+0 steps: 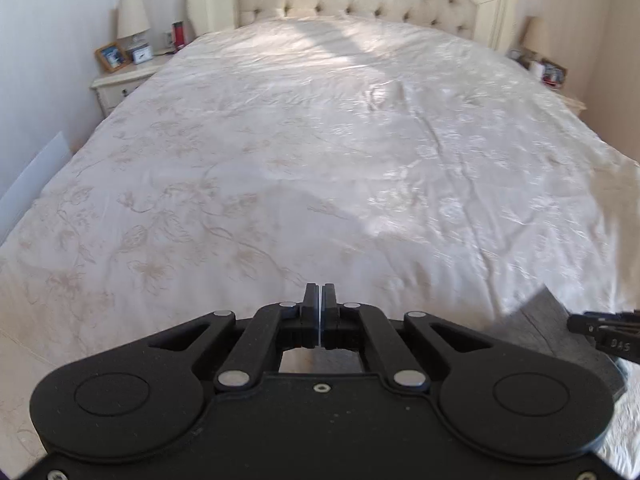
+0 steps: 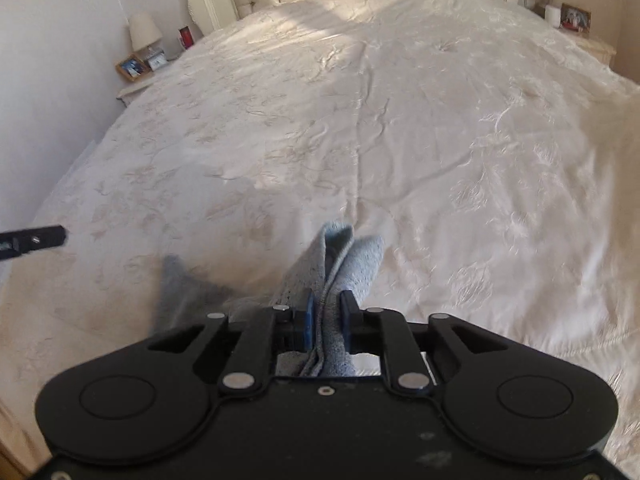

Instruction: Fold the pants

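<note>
A wide bed (image 1: 320, 140) covered by a cream, faintly flower-patterned bedspread (image 2: 440, 160) is seen from its foot end in both wrist views. At the far end a tufted cream headboard (image 1: 360, 0) is set against the wall.

In the right wrist view, the right tongs (image 2: 328, 300) are pressed together on a bunched fold of blue-grey pants (image 2: 340, 256); the fabric is pinched between the two fingers, with layered edges standing up just beyond the tips. A further, blurred grey part of the garment is seen hanging to the left, low over the bedspread near the foot of the bed. At the left edge of this view, the tip of the left tongs is seen apart from the fabric.

In the left wrist view, the left tongs (image 1: 320, 296) are shown with the fingers brought fully together and nothing held between them. At the lower right of that view, a dark grey piece of the pants is seen beside the tip of the right tongs.

To the left of the bed, a nightstand (image 1: 120, 80) is seen carrying a lamp (image 1: 133, 20) and a framed photo (image 1: 112, 56). A second framed photo (image 2: 576, 18) is seen on the right side of the bed
</note>
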### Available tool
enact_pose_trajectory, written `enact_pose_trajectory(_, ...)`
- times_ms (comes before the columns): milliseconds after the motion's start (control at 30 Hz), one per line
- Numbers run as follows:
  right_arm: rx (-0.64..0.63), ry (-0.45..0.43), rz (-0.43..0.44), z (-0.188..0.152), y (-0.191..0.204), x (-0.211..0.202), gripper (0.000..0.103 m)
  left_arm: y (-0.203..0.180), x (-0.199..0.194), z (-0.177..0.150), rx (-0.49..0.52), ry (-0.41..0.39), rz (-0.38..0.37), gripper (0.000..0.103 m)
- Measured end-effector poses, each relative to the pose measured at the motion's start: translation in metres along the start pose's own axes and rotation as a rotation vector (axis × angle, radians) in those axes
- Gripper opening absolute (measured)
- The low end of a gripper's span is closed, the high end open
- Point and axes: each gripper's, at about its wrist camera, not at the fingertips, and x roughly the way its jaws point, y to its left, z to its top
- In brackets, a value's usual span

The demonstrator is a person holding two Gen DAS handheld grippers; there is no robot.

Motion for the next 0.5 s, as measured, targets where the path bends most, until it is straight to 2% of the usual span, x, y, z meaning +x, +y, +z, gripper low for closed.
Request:
enact_pose_trajectory(33, 0.009, 0.030, -0.074, 0.006, -0.001, 0.014, 0.023, 0.005, 0.001, 0.001, -0.021, 0.013, 0.001, 0.004)
enact_pose_trajectory(67, 0.012, 0.034, -0.110, 0.007, -0.003, 0.020, 0.023, 0.008, 0.003, 0.000, -0.042, 0.026, 0.003, 0.008)
enact_pose_trajectory(133, 0.019, 0.020, -0.132, 0.008, -0.009, 0.018, 0.023, 0.011, 0.004, -0.006, -0.062, 0.054, 0.004, 0.009)
enact_pose_trajectory(233, 0.022, 0.015, -0.105, 0.001, -0.018, 0.008, 0.023, 0.009, 0.001, -0.022, -0.066, 0.091, 0.005, 0.009)
enact_pose_trajectory(333, 0.038, 0.006, -0.031, -0.008, -0.031, 0.002, 0.024, 0.007, 0.004, -0.041, -0.077, 0.143, -0.033, 0.011)
enact_pose_trajectory(367, 0.053, 0.010, 0.004, -0.015, -0.036, -0.001, 0.026, 0.006, 0.006, -0.047, -0.088, 0.158, -0.052, 0.015)
enact_pose_trajectory(467, 0.096, 0.069, 0.059, -0.031, -0.046, 0.004, 0.031, 0.003, 0.014, -0.068, -0.111, 0.206, -0.109, 0.038)
enact_pose_trajectory(500, 0.103, 0.086, 0.074, -0.038, -0.050, 0.007, 0.032, 0.002, 0.018, -0.075, -0.111, 0.220, -0.123, 0.039)
